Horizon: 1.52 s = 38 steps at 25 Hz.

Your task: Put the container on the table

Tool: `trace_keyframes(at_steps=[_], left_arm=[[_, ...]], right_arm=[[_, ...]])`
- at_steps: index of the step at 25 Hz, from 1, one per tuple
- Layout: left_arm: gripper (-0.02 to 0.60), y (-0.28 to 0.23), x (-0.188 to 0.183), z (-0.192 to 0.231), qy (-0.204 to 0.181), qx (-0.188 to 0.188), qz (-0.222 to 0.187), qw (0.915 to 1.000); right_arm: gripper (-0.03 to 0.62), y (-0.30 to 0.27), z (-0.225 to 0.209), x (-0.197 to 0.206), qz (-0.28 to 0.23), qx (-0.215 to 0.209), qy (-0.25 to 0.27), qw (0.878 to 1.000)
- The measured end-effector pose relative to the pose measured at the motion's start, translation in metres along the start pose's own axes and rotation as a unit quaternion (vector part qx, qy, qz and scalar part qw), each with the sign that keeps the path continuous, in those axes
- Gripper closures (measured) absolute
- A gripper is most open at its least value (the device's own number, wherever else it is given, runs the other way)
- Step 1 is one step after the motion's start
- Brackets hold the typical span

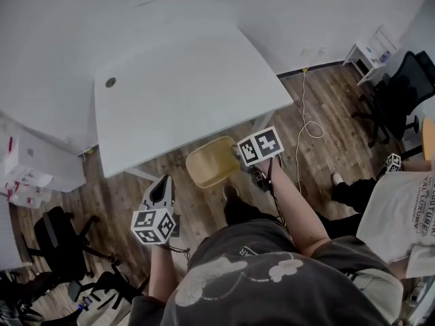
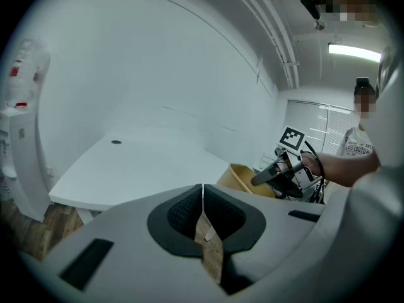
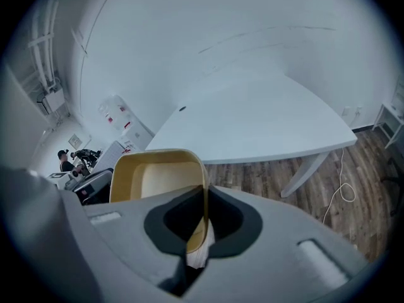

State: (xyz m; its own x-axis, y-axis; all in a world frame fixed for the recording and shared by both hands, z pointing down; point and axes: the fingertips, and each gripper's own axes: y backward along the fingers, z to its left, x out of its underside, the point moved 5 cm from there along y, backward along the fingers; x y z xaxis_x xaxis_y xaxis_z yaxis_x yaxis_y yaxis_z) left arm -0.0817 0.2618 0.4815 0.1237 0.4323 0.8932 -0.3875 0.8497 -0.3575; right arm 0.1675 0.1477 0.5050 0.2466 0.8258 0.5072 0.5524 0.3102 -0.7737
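A shallow tan container [image 1: 211,161] hangs in the air just off the near edge of the white table [image 1: 183,94], over the wooden floor. My right gripper [image 1: 246,163] is shut on its right rim; in the right gripper view the container [image 3: 158,175] fills the space ahead of the jaws, its wall pinched between them. My left gripper [image 1: 162,190] is lower left of the container, jaws shut with nothing between them. In the left gripper view the container [image 2: 243,178] and right gripper [image 2: 278,172] show to the right, beyond the table [image 2: 139,163].
A black office chair [image 1: 61,246] stands at the lower left, another chair [image 1: 397,94] at the right. A seated person [image 1: 394,209] is at the right edge. A white cable [image 1: 306,131] lies on the floor by the table leg. White boxes [image 1: 27,168] sit left.
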Motion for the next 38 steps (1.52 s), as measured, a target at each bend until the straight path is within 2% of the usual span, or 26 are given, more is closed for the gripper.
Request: trace_keyframes(at_steps=[6, 15, 20, 28, 38], left_arm=[[0.571, -0.065, -0.038, 0.017, 0.007, -0.014, -0.010, 0.9998], [0.571, -0.125, -0.074, 0.035, 0.022, -0.040, -0.023, 0.9987], [0.571, -0.157, -0.092, 0.035, 0.025, -0.052, -0.031, 0.9978], [0.571, -0.211, -0.113, 0.056, 0.038, -0.076, -0.024, 0.9960], [0.571, -0.224, -0.120, 0.079, 0.048, -0.091, -0.004, 0.9947]], right_arm=[[0.588, -0.021, -0.041, -0.079, 0.000, -0.009, 0.014, 1.000], [0.588, -0.038, -0.078, -0.155, 0.005, -0.022, 0.037, 0.999], [0.588, -0.045, -0.103, -0.187, 0.003, -0.033, 0.035, 0.999], [0.588, -0.080, -0.133, -0.236, 0.014, -0.045, 0.043, 0.998], [0.588, -0.111, -0.141, -0.261, 0.022, -0.053, 0.023, 0.998]])
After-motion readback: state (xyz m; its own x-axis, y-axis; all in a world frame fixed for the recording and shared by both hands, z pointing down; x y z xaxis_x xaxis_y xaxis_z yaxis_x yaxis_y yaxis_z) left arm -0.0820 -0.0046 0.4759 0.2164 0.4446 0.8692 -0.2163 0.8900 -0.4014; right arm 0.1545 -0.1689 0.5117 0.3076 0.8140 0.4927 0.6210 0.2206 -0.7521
